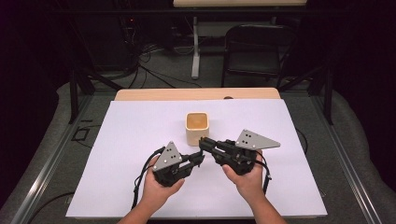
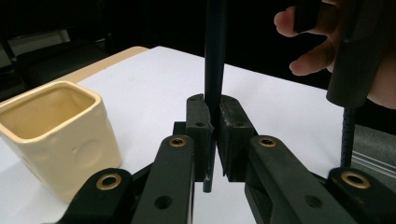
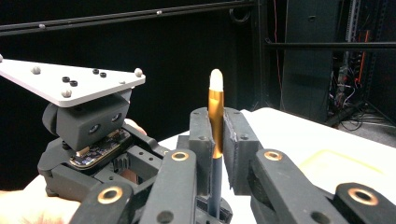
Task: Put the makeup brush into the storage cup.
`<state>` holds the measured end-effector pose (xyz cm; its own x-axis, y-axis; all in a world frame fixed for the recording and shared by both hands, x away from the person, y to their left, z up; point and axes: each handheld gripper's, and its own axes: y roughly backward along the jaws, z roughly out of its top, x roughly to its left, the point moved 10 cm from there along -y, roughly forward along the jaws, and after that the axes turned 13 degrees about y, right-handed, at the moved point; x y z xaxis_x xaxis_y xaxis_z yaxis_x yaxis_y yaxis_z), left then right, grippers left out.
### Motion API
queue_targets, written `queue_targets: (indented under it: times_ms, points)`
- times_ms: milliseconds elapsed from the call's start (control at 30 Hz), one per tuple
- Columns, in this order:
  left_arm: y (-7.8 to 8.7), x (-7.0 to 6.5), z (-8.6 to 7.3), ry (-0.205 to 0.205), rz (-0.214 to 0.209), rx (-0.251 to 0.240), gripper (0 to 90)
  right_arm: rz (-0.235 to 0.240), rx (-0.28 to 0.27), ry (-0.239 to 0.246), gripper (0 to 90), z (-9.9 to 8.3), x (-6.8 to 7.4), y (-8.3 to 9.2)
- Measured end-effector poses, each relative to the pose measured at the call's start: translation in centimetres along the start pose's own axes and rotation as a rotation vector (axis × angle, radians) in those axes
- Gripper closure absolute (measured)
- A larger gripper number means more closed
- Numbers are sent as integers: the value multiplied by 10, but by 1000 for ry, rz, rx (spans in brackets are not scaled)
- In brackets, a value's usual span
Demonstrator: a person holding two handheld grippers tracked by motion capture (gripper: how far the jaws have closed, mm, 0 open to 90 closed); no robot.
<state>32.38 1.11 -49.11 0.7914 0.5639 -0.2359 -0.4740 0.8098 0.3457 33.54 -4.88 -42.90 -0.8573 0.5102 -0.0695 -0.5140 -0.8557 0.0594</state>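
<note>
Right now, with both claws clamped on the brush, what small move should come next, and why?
Probably open the left claw. Both it and the right claw pinch the same thin brush, so it cannot be moved freely. Freed, the right claw could carry it to the cream cup just beyond them.

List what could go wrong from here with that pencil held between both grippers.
Both the left gripper and the right gripper clamp the thin pencil, so pulling the hands apart or twisting them might bend or snap it. The cream cup stands just behind the jaws; a forward swing could tip it over.
</note>
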Motion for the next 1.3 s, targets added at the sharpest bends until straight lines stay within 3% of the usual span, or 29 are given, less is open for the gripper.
queue_targets:
  times_ms: [1000,1300]
  points:
    - [-1,0,-1,16,-10,-1,829,-7,13,31,839,-1,0,0]
    - [0,0,0,14,-21,-8,713,-7,16,38,839,-1,0,0]
